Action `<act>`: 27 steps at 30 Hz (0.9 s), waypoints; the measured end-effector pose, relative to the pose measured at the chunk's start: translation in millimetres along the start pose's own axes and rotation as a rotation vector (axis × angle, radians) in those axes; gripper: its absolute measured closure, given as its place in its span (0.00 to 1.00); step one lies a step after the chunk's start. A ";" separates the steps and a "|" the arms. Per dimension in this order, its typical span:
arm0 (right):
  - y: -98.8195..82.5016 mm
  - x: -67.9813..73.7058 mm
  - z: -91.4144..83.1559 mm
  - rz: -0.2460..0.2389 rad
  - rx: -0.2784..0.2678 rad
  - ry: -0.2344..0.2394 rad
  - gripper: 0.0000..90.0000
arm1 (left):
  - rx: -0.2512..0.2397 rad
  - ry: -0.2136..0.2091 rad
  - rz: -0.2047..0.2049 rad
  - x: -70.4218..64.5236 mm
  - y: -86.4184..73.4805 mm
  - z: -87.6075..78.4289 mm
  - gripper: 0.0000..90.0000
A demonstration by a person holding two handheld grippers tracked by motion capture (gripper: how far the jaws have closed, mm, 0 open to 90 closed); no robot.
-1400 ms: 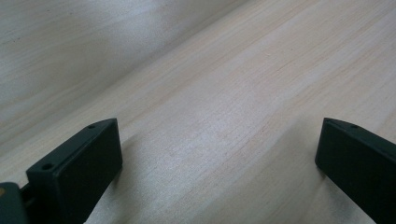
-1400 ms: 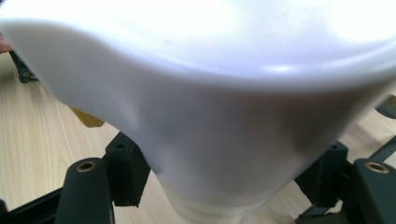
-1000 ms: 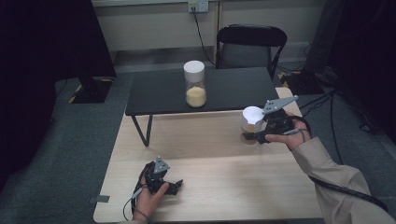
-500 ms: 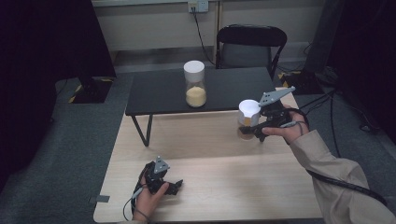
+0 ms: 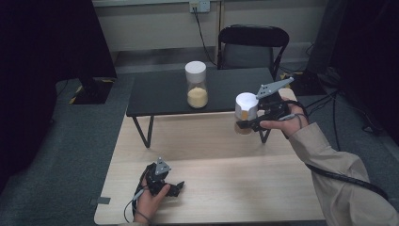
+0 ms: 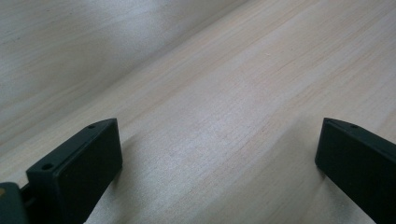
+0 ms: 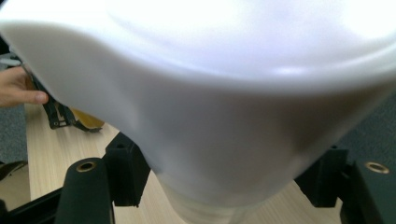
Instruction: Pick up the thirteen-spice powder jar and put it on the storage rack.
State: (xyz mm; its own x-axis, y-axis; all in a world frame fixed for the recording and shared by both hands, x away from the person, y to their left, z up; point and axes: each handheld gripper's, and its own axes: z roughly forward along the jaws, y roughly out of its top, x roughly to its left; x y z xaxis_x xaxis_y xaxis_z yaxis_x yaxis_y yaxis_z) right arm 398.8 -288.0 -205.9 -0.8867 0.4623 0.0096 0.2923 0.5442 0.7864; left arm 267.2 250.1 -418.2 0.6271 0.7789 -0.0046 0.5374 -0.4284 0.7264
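Near edge of light wooden desk (image 5: 221,188): left tool (image 5: 173,187) resting on the surface in the left hand (image 5: 151,201), grey three-cornered plate on top, cable trailing off the near edge. Jaws spread wide in left gripper view, bare wood grain between them, nothing grasped: released.

Mid-field, right side: right tool (image 5: 244,123) held in the right hand (image 5: 282,123), beige sleeve (image 5: 339,174) coming in from lower right. Clenched on a clear jar (image 5: 246,113) with white lid (image 5: 246,100); yellowish contents visible at the jar's bottom. Jar upright, lifted clear of the wooden desk, hanging over its far right part, just in front of the black desk's edge. In right gripper view, white lid (image 7: 210,74) looming close and blurred, black jaws pressing on the jar body from both sides below it; left hand and left tool small at far left of that view.

Farther back: low black desk (image 5: 160,96) abutting the wooden one. Second clear jar (image 5: 196,85) with white lid standing upright near its middle, roughly a third full of yellow grains. Well apart from the held jar.

Beyond: black chair (image 5: 251,42) behind the black desk, wall socket (image 5: 199,5) with cable running down, grey carpeted floor (image 5: 66,141).

No brand, label or readable writing on either jar, tools or desks.
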 end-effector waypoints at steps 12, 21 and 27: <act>24.5 -0.6 -4.7 -0.004 -0.005 -0.018 0.34 | 0.000 0.000 0.000 0.1 0.0 0.0 0.00; 40.9 -2.4 -6.3 -0.003 -0.013 -0.030 0.34 | 0.002 -0.001 0.000 0.2 0.4 -0.2 0.00; 48.8 -5.0 -4.4 0.006 -0.020 -0.038 0.34 | 0.002 -0.001 0.000 0.2 0.3 -0.2 0.00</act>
State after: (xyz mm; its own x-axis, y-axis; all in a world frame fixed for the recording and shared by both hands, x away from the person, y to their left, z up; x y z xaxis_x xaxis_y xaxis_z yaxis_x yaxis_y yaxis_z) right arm 415.9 -266.8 -164.8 -0.8706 0.4920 -0.0093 0.2895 0.5274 0.7988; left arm 267.4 250.1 -417.8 0.6276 0.7785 -0.0054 0.5386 -0.4291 0.7251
